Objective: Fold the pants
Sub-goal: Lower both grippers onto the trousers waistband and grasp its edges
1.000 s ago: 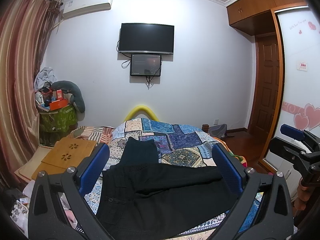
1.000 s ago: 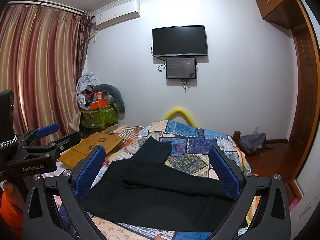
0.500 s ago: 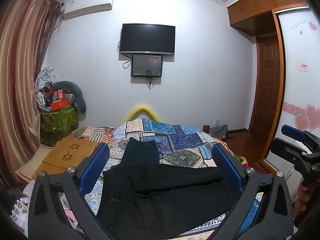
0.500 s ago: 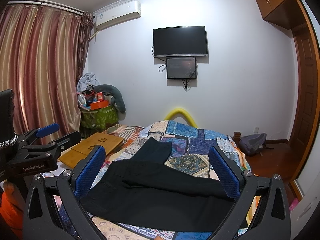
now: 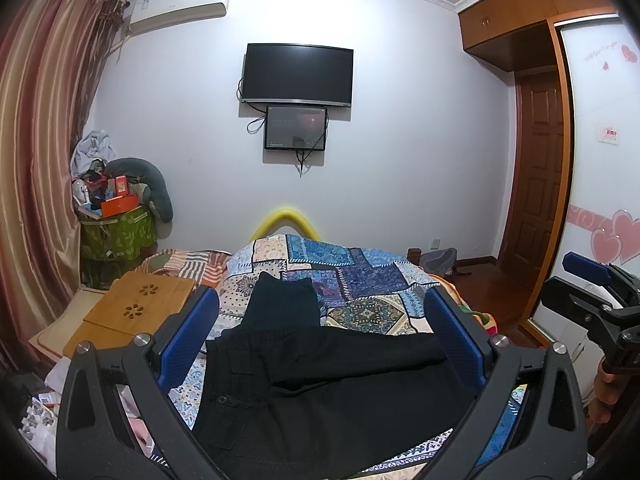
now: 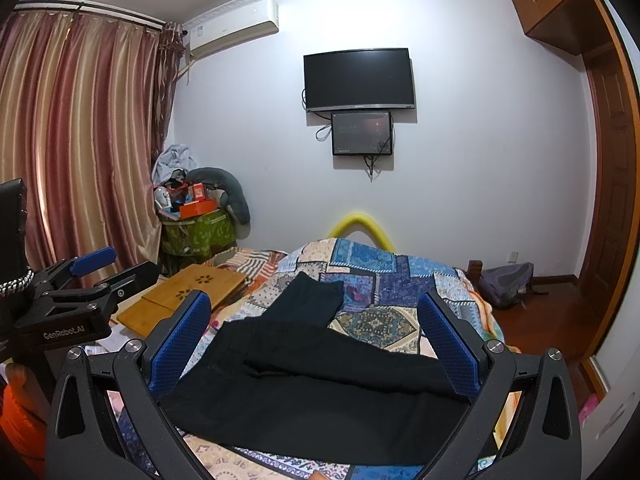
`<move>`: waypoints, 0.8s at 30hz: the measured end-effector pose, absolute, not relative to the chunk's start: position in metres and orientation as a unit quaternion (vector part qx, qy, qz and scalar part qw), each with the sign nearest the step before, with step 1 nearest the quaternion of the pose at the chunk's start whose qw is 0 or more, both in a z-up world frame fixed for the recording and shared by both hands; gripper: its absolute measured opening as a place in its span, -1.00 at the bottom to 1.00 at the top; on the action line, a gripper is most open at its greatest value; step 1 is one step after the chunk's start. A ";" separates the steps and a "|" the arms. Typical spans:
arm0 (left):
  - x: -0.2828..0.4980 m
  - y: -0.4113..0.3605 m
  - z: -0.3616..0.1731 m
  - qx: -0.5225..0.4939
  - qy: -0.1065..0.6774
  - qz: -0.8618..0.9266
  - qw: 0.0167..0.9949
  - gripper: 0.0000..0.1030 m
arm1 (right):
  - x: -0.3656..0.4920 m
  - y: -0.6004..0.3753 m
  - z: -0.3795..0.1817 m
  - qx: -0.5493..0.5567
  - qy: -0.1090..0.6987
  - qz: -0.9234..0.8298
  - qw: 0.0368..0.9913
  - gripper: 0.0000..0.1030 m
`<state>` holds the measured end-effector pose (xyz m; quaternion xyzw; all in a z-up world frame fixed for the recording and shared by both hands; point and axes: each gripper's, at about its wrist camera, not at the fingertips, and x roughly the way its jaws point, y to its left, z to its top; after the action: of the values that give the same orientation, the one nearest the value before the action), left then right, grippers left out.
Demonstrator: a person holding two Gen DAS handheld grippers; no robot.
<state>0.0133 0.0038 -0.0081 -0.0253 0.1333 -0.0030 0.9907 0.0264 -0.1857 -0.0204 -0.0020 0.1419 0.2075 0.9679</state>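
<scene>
In the left wrist view, the left tool point(image 5: 322, 332) hangs above the bed with its blue-padded fingers point(image 5: 188, 338) spread wide and nothing between them. The black fabric pants point(image 5: 320, 384) lie flat on the blue patchwork bedspread point(image 5: 360, 276), one leg running toward 3 o'clock, the other toward 12 o'clock. The right tool point(image 5: 588, 292) shows at 3 o'clock. In the right wrist view, the right tool point(image 6: 316, 330) is likewise agape and empty over the pants point(image 6: 320, 384), which lie across the bedspread point(image 6: 384, 276); the left tool point(image 6: 76, 292) sits at 9 o'clock, beside a bamboo lap tray point(image 6: 188, 292).
</scene>
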 end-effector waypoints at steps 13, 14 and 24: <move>0.106 0.044 -0.043 -0.026 0.202 0.005 0.979 1.00 | 0.105 -0.183 -0.058 0.004 0.187 0.177 0.966 0.99; 0.118 0.050 -0.048 -0.029 0.213 0.007 0.977 1.00 | 0.110 -0.183 -0.060 0.004 0.190 0.175 0.966 0.99; 0.248 0.144 -0.113 -0.076 0.328 0.061 0.940 1.00 | 0.201 -0.186 -0.113 -0.020 0.257 0.176 0.950 0.99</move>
<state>0.2478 0.1437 -0.1126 -0.0757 0.3277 0.0609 0.9398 0.2010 -0.1860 -0.1130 -0.0203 0.2571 0.1760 0.9500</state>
